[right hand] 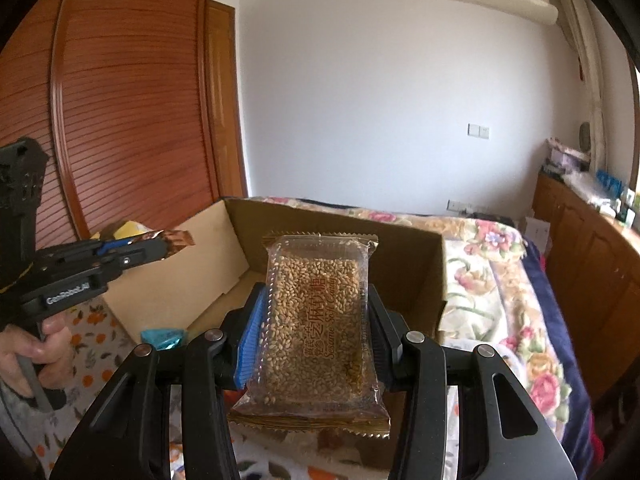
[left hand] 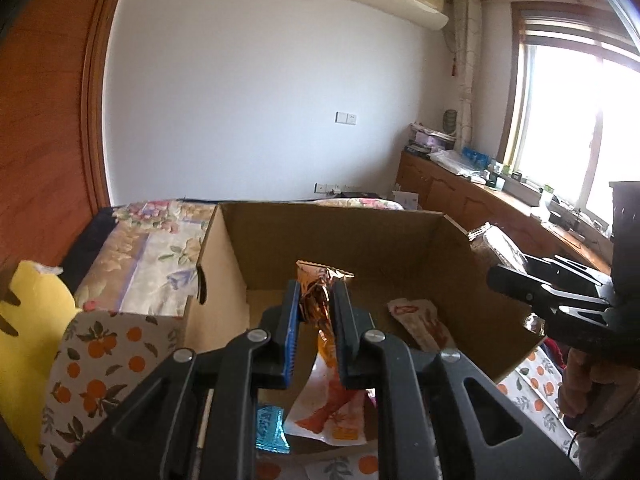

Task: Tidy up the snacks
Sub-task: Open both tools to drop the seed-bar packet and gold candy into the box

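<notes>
My left gripper [left hand: 316,298] is shut on a copper-orange foil snack packet [left hand: 318,284] and holds it above the open cardboard box [left hand: 360,224]. It also shows at the left of the right wrist view [right hand: 160,250]. My right gripper [right hand: 316,308] is shut on a clear sesame candy packet [right hand: 316,320], held over the box's near right side [right hand: 436,264]. In the left wrist view the right gripper [left hand: 516,276] shows at the right edge. A white and orange snack packet [left hand: 420,320] lies on the box floor.
A blue packet [left hand: 272,428] and a white-orange wrapper [left hand: 332,416] lie near the box's front edge. The box stands on an orange-print cloth [left hand: 96,360]. A floral bedspread [right hand: 488,264] lies behind and to the right. A wooden wardrobe [right hand: 120,100] stands at the left.
</notes>
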Demonstrator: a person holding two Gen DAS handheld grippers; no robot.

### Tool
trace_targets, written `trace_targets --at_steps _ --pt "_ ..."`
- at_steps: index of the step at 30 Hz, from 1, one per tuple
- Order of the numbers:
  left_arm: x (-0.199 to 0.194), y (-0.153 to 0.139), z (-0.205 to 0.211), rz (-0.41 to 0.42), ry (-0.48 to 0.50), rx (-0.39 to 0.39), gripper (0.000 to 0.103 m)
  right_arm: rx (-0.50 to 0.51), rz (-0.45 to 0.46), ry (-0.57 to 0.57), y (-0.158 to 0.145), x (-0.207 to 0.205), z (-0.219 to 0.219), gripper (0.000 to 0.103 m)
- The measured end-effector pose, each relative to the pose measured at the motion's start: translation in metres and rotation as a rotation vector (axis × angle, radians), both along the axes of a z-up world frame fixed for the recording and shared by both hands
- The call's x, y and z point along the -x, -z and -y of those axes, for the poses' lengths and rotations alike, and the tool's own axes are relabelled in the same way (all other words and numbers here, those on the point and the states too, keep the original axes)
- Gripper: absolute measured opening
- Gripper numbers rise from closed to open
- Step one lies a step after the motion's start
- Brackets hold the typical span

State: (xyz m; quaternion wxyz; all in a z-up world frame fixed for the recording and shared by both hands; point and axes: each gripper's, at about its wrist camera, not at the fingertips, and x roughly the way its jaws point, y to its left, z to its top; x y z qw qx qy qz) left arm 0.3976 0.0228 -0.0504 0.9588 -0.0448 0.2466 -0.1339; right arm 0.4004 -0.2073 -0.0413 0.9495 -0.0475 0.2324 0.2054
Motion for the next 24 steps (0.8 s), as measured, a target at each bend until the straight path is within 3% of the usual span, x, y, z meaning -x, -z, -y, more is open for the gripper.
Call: trace_targets --at_steps 7,15,24 --pt "-0.006 0.018 0.003 -0.049 0.002 -0.006 0.013 0.000 -0.001 -0.008 0.015 -0.003 -0.003 0.047" --pt "-0.005 0.026 0.013 -0.045 -0.010 -0.050 0.017 -0.008 -0.034 -0.009 0.026 -0.012 0.001 0.047" --pt "-0.005 0.029 0.016 -0.033 -0.015 -0.082 0.018 0.034 -0.003 0.000 0.029 -0.009 -0.001 0.048"
